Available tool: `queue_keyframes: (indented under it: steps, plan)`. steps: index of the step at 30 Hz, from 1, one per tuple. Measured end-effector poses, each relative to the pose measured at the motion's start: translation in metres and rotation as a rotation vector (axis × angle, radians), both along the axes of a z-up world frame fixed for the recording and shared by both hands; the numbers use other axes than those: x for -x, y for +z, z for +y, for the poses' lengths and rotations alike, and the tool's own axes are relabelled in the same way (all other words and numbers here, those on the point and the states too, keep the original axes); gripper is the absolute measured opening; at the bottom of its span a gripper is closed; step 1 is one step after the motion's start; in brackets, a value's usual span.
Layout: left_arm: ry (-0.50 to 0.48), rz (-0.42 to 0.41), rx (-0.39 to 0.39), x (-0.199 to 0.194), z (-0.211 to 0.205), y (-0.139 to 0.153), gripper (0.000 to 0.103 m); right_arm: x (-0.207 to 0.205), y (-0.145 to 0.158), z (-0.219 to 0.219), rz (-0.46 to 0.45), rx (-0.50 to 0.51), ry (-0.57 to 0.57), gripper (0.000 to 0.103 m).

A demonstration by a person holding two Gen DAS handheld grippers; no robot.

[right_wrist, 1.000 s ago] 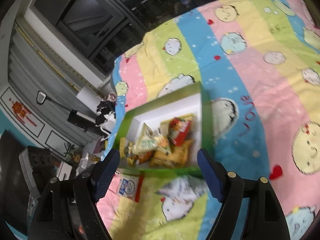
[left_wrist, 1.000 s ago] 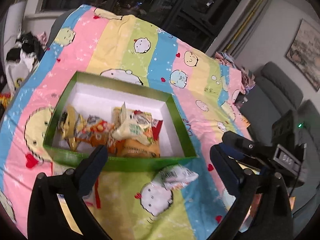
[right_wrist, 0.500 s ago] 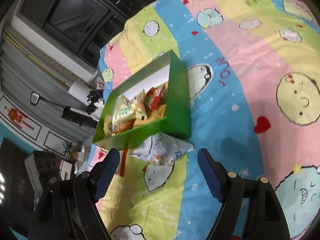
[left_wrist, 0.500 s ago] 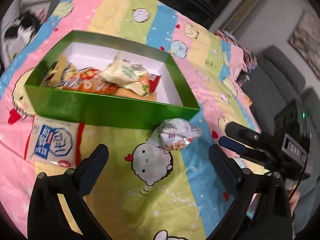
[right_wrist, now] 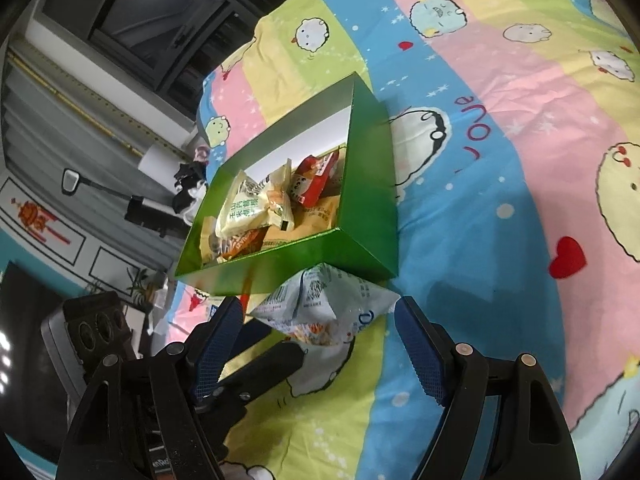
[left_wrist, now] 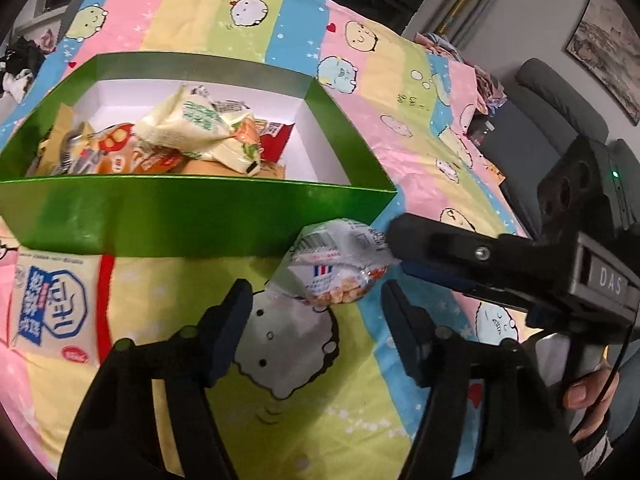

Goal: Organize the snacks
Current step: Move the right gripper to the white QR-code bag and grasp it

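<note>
Our left claw is closing, its pads not yet pressing anything; the white snack bag lies just ahead of its tips. Our right claw stands released, the same bag between its tips, against the green box. A blue-printed packet lies left of the left claw.

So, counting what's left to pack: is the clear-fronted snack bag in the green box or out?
Out. The snack bag lies on the blanket against the green box front wall.
</note>
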State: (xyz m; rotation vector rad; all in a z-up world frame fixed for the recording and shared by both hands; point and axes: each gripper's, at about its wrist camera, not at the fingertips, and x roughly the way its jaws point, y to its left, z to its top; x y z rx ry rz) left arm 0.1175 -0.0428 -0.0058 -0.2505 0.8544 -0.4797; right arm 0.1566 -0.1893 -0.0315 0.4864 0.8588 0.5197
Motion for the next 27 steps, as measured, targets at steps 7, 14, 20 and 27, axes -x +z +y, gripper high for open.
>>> queue_keyframes:
  steps: [7,14,20,27]
  plan:
    - [-0.019,-0.009,0.020,-0.005,-0.009,-0.002,0.059,-0.010,-0.006,0.007,0.015,-0.012,0.040,0.065]
    - [-0.030,-0.004,0.039,-0.009,-0.012,-0.005,0.059,-0.016,-0.009,0.011,0.029,-0.009,0.069,0.049]
    - [-0.038,0.008,0.055,-0.012,-0.015,-0.007,0.046,-0.021,-0.013,0.016,0.039,0.004,0.082,0.038]
    - [-0.037,0.010,0.049,-0.011,-0.015,-0.006,0.043,-0.019,-0.013,0.017,0.038,0.010,0.079,0.037]
